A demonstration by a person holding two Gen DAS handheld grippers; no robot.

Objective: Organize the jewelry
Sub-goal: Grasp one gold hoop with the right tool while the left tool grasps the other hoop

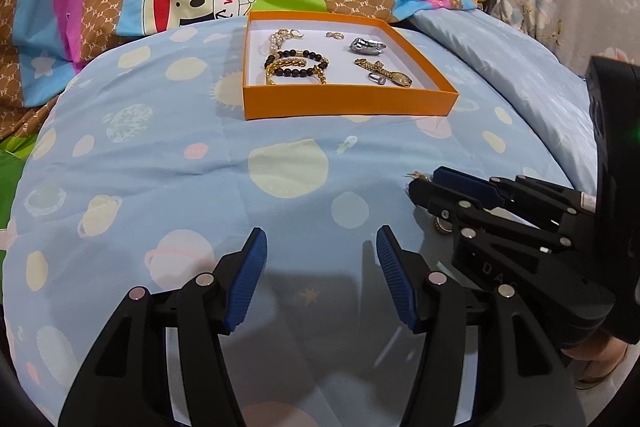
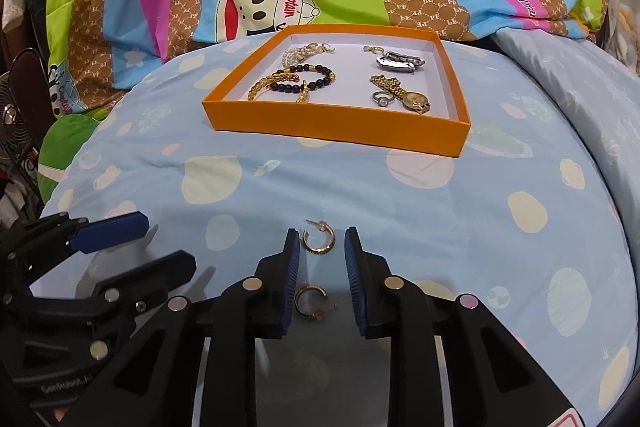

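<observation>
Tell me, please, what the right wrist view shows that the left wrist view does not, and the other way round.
Only the right wrist view shows two gold hoop earrings clearly: one lies on the bedsheet between the open fingers of the right gripper, untouched, and the other lies nearer the camera. It also shows a fan at the left edge.

Only the left wrist view shows the left gripper from behind, open and empty, and the right gripper's whole body from the side.

Both show the orange box with bracelets, watches and a ring.
</observation>
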